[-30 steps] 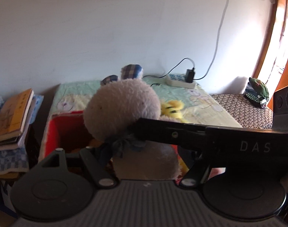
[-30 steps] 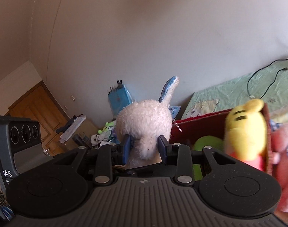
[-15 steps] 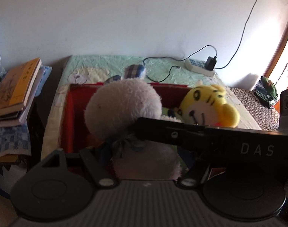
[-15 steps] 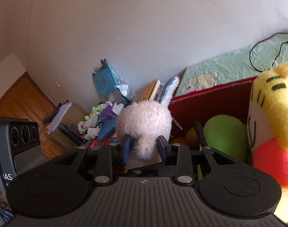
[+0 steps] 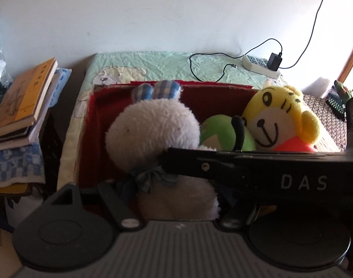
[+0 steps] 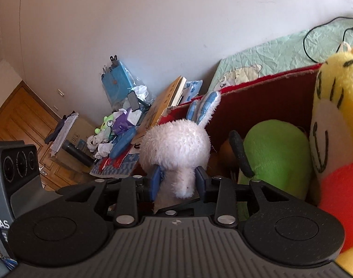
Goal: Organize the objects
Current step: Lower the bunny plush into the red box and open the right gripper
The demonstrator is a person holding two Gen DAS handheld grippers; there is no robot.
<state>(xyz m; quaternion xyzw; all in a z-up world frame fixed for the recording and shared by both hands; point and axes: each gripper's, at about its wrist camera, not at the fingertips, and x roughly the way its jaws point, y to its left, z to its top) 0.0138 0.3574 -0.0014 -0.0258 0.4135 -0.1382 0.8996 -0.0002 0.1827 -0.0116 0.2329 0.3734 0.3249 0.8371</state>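
Observation:
A white plush rabbit point(image 6: 176, 146) with blue checked ears is gripped at its neck by my right gripper point(image 6: 178, 181). It hangs over the left end of a red box point(image 6: 257, 97). In the left wrist view the rabbit point(image 5: 153, 134) fills the middle, and the right gripper's black body crosses in front of it. My left gripper point(image 5: 176, 199) sits just below the rabbit's body; its fingertips are hidden by the plush. The red box point(image 5: 90, 139) holds a green plush point(image 5: 225, 134) and a yellow tiger plush point(image 5: 278, 120).
A stack of books point(image 5: 23, 102) stands to the left of the box. A power strip with charger and cable point(image 5: 262, 64) lies on the green bed sheet point(image 5: 162, 64) behind it. A cluttered pile of toys and bags point(image 6: 120, 125) and a wooden door point(image 6: 21, 120) lie farther left.
Both grippers have tilted and moved down toward the red box with the rabbit. The box's inside and the toys in it now show fully. The right gripper's hold is unchanged.

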